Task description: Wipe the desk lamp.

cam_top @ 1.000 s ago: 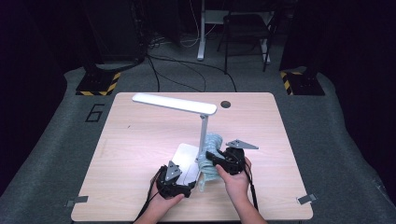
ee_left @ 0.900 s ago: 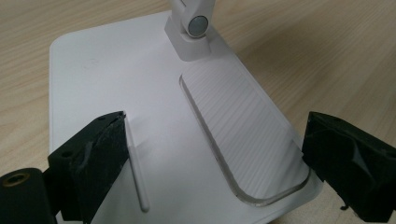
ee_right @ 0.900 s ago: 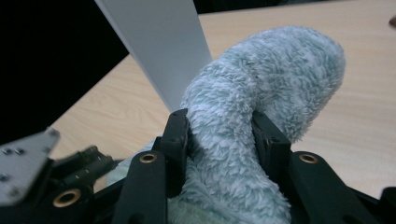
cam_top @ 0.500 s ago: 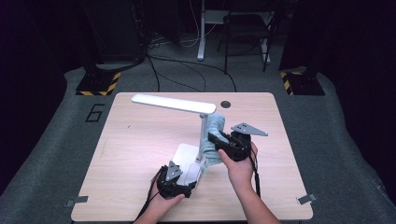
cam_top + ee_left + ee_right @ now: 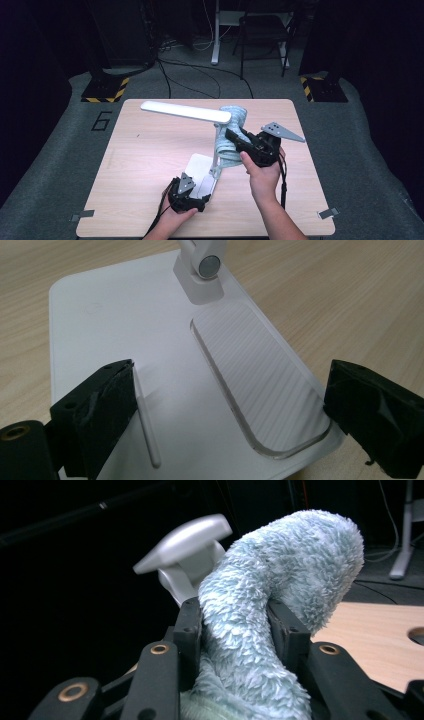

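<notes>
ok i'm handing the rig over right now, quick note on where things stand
Left gripper: jaws spread either side of the white lamp base; whether they press it is unclear.
Right gripper: shut on the fluffy blue cloth, held up beside the lamp's stem, just under the lamp head.
Done: cloth gripped and brought up to the lamp.
Left: probably wiping the head, then putting the cloth down.

The fluffy cloth [image 5: 260, 630] ran off the bottom edge below the fingers [image 5: 192, 630]; the lamp base [image 5: 100, 315] was cropped behind them.
</notes>
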### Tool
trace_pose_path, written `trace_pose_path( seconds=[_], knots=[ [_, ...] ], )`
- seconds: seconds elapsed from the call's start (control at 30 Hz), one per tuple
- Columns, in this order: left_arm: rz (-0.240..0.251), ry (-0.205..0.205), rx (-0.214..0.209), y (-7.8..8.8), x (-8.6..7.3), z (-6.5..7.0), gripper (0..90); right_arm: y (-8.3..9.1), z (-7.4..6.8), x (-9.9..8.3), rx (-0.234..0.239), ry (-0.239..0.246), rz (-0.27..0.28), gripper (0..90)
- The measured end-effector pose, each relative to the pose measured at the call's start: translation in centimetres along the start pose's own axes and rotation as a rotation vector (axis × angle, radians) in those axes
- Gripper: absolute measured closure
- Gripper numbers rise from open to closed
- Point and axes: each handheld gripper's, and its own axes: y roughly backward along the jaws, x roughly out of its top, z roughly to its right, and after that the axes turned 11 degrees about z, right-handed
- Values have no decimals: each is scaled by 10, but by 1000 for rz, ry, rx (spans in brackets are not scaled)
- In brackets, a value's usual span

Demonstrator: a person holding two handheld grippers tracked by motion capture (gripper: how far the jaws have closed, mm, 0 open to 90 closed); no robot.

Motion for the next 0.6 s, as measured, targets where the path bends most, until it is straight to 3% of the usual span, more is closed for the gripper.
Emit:
trace_pose_path(
  seconds=[0.07, 0.1, 0.17, 0.27, 0.5, 0.6],
  knots=[
    [-1, -1, 0, 0, 0, 0, 70, 1, -1, 2, 10, -14, 13, 631],
    [-1, -2, 1, 0, 0, 0, 69, 4, -1, 6, 36, -55, 44, 630],
    [0, 0, -1, 0, 0, 0, 69, 5, -1, 8, 46, -81, 56, 630],
    [-13, 0, -13, 1, 1, -1, 70, 3, 1, 6, 44, -91, 58, 630],
    [-9, -1, -10, 1, 1, -1, 69, -2, -3, -9, -2, 26, 9, 633],
    [-1, 2, 1, 0, 0, 0, 69, -6, 0, -19, -22, 31, -22, 634]
  ],
)
